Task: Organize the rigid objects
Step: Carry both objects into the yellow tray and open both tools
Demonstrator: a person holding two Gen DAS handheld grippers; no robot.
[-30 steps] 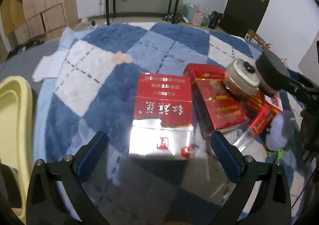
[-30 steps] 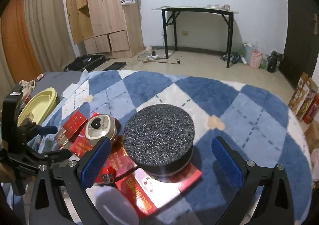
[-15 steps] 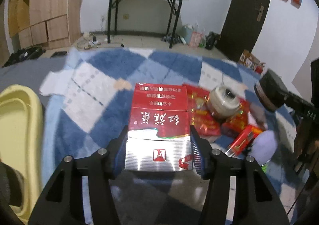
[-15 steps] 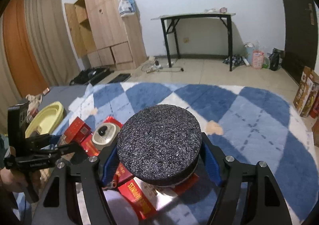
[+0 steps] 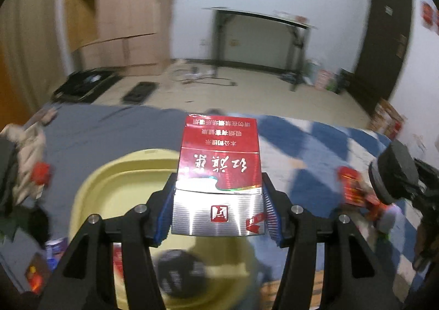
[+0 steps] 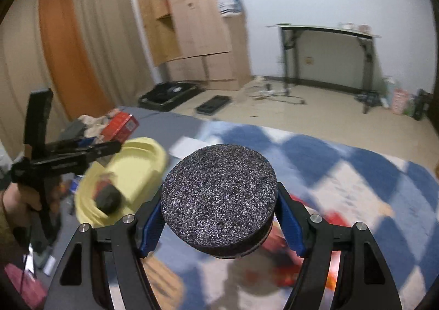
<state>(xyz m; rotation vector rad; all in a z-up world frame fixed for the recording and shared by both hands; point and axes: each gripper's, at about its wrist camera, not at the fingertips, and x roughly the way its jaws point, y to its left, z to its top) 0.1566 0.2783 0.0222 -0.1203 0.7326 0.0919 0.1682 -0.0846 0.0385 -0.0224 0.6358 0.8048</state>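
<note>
Here, nearest to the left wrist camera, the left gripper [image 5: 218, 214] has its blue pads pressed on both long sides of the red and silver box [image 5: 218, 181], so the box is carried flat, with the silver end toward the camera and the red end pointing away. This side grip seems chosen because the box is stiff and its narrow sides are parallel, so it cannot slip or bend. The box is glossy, with white characters on the red part and a small red mark on the silver band. In the right wrist view, the right gripper [image 6: 219, 220] pinches the black round disc [image 6: 218, 200] across its width; the top of the disc is rough and speckled grey, like foam. Just behind and below the box lies the yellow tray [image 5: 109, 189], which already holds a dark round object [image 6: 108, 197], so I judge that both things are being carried there. Farther to the right, the blue and white rug [image 6: 343, 172] has more red boxes [image 5: 354, 189], blurred.
</note>
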